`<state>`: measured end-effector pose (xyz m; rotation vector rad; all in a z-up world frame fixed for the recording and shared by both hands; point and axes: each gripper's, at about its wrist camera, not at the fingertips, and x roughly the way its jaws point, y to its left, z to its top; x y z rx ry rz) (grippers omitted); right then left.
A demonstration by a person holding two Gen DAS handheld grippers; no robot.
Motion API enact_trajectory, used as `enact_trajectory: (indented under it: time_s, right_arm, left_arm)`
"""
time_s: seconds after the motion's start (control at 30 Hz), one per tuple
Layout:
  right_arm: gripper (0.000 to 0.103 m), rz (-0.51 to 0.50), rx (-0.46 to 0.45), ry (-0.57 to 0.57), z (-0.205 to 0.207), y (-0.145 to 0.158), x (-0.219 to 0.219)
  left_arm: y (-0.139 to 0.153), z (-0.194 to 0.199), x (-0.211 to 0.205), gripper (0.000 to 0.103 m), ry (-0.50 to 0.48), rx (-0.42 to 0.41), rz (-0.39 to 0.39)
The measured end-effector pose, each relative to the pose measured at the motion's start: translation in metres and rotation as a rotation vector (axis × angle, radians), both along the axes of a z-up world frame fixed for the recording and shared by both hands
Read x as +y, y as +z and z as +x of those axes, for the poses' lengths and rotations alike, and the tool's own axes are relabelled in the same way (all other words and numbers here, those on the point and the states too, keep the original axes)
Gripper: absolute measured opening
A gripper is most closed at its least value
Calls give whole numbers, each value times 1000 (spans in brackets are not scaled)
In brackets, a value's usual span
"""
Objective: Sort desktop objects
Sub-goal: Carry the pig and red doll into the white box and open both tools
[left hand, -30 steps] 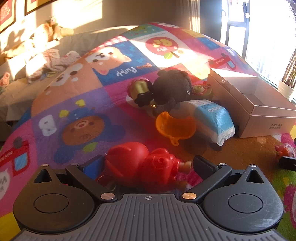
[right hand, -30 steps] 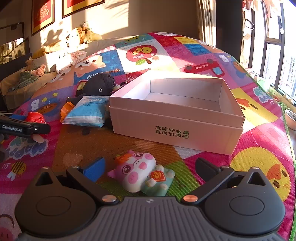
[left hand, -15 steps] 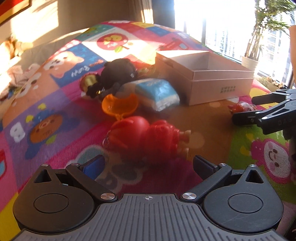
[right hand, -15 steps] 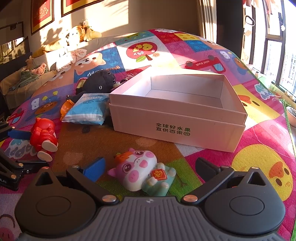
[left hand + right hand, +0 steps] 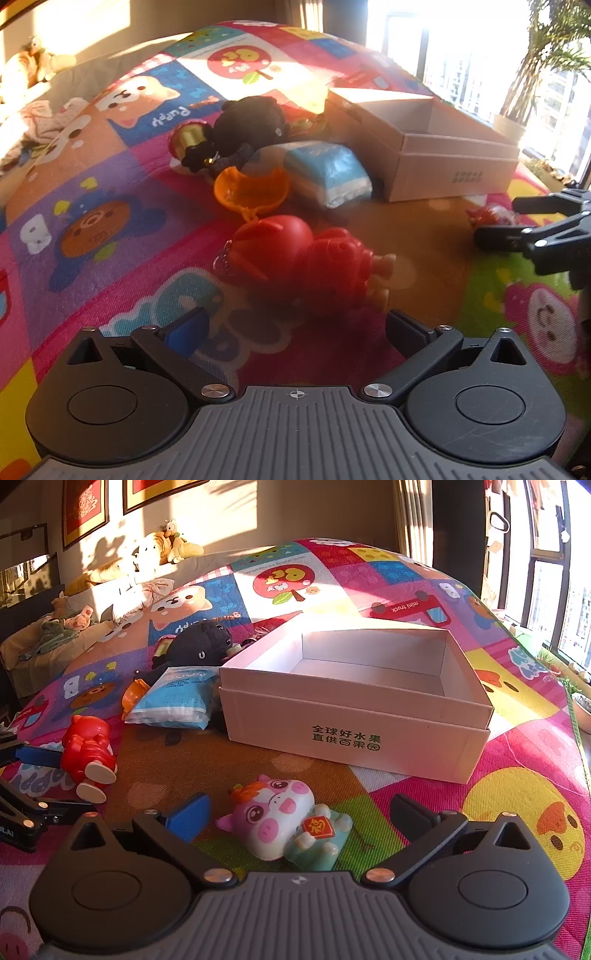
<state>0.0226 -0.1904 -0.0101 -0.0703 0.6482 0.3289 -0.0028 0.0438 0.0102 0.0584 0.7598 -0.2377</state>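
The red figurine (image 5: 306,258), glossy moulded plastic with a round head, is seen lying on the woven play mat (image 5: 110,206) at twelve o'clock from the left gripper (image 5: 295,328), long axis crosswise, feet toward three o'clock. Both jaws are spread. The smooth pink pig toy (image 5: 280,823) is bracketed by the right gripper (image 5: 299,816); the rigid white cardboard box (image 5: 354,720) is found beyond.

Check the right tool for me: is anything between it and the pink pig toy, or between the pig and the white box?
Nothing visible blocks either. The pink pig toy lies on the mat between the open fingers of the right tool. Only bare mat lies between it and the near wall of the white box, which is open on top and looks empty.
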Motion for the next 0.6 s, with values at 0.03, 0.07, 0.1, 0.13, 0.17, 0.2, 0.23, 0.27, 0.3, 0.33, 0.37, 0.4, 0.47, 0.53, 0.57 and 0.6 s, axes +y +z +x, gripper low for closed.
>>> enact_trajectory:
  time_s: [0.03, 0.07, 0.1, 0.13, 0.17, 0.2, 0.23, 0.27, 0.3, 0.33, 0.37, 0.4, 0.47, 0.53, 0.57, 0.6]
  right_arm:
    - [103, 0, 0, 1, 0, 0, 0]
    - [103, 0, 1, 3, 0, 0, 1]
    - [103, -1, 3, 5, 0, 0, 1]
    - [103, -1, 5, 7, 1, 0, 1]
    - [103, -2, 8, 9, 1, 0, 1]
    - [103, -3, 9, 12, 1, 0, 2]
    - [103, -5, 9, 15, 1, 0, 2]
    - [103, -6, 8, 19, 0, 0, 2]
    - [103, -8, 8, 27, -1, 1, 2]
    - [103, -12, 9, 35, -1, 1, 3]
    - [103, -18, 10, 40, -1, 1, 4]
    - [103, -24, 10, 43, -2, 1, 5]
    - [103, -24, 21, 50, -3, 1, 5]
    - [102, -21, 38, 57, -3, 1, 6]
    - [99, -24, 37, 56, -5, 0, 7]
    - [91, -28, 35, 56, -5, 0, 7]
  left_arm:
    - [4, -1, 2, 103, 5, -22, -26]
    - [8, -2, 3, 103, 16, -50, -40]
    - [12, -2, 2, 103, 23, -77, -37]
    - [14, 0, 0, 103, 24, -97, -24]
    - [15, 3, -3, 103, 20, -105, -3]
    - [14, 7, -6, 103, 12, -103, 18]
    - [12, 12, -9, 103, 0, -98, 36]
    - [10, 16, -12, 103, -12, -91, 52]
    - [7, 21, -14, 103, -18, -82, 65]
    - [5, 24, -16, 103, -22, -79, 71]
    - [4, 27, -16, 103, -24, -78, 73]
    - [4, 29, -17, 103, -25, -78, 74]
    - [5, 29, -18, 103, -23, -75, 76]
    - [5, 26, -19, 101, -21, -83, 78]
    - [5, 24, -19, 101, -24, -84, 80]
    - [5, 21, -20, 100, -26, -86, 79]
